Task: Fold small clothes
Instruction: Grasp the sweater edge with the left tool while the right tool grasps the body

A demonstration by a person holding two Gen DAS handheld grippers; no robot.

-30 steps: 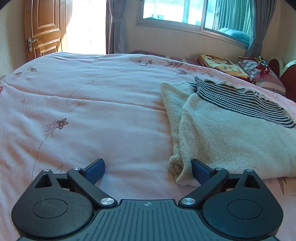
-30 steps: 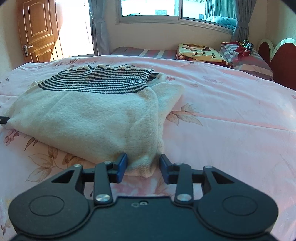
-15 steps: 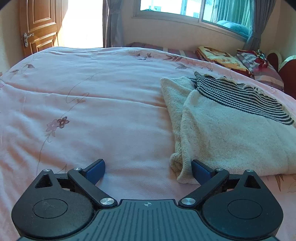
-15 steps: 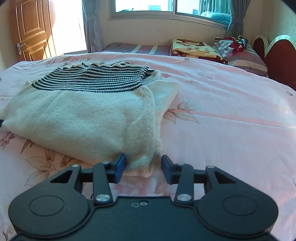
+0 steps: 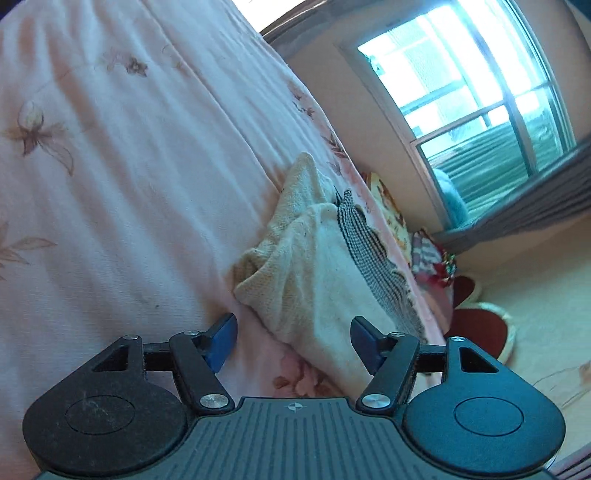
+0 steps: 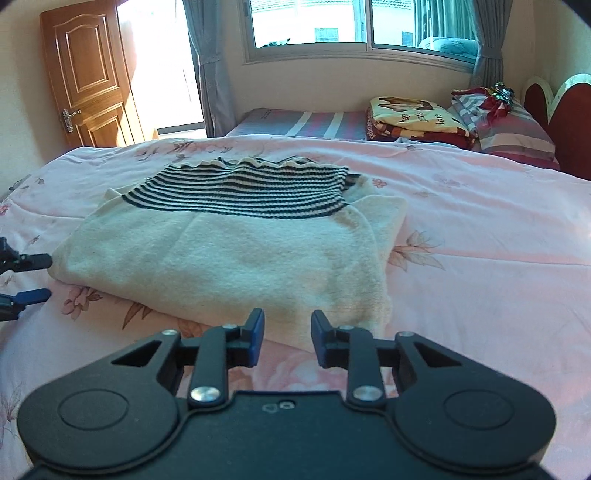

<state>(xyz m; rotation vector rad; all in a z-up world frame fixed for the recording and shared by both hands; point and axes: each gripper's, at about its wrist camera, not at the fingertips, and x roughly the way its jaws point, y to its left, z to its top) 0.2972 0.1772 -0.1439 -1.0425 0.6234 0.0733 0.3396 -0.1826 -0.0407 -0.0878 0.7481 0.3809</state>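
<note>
A cream knit sweater [image 6: 229, 254] with a black-and-white striped band lies folded on the pink floral bedspread [image 6: 480, 258]. My right gripper [image 6: 287, 334] is open at the sweater's near edge, holding nothing. My left gripper [image 5: 293, 341] is open and rolled sideways, with the near left corner of the sweater [image 5: 314, 280] just ahead of its jaws. The left gripper's fingertips [image 6: 35, 262] show at the left edge of the right wrist view, level with that corner.
Folded blankets and pillows [image 6: 417, 120] lie at the head of the bed by a red headboard [image 6: 565, 107]. A window [image 6: 362, 22] is behind the bed and a wooden door [image 6: 88, 74] stands at the far left.
My left gripper has rolled sharply and shifted right, so the sweater's corner now sits between its jaws' line. My right gripper has risen a little and stays open.
</note>
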